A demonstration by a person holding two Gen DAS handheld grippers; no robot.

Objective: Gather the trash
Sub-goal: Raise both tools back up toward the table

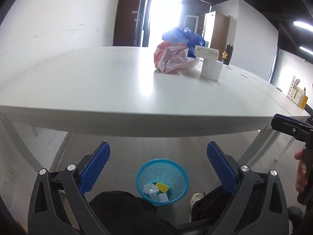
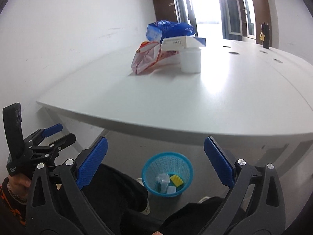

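Note:
A blue mesh waste basket [image 1: 177,173] stands on the floor under the white table's front edge [image 1: 137,119]; it holds a yellow piece, a clear wrapper and a pale blue piece. It also shows in the right wrist view [image 2: 156,168]. My left gripper [image 1: 158,156] is open and empty, held above the basket. My right gripper [image 2: 155,152] is open and empty, also above the basket. On the table sit a crumpled pink bag [image 1: 172,58], a blue bag [image 1: 185,36], a white box [image 1: 206,52] and a white cup [image 1: 211,69].
The person's dark-trousered legs [image 1: 121,211] and a white shoe [image 1: 196,197] flank the basket. The other gripper shows at the right edge [image 1: 289,129] and at the left [image 2: 39,143]. A wooden holder [image 1: 296,95] stands on the table's far right. White wall to the left.

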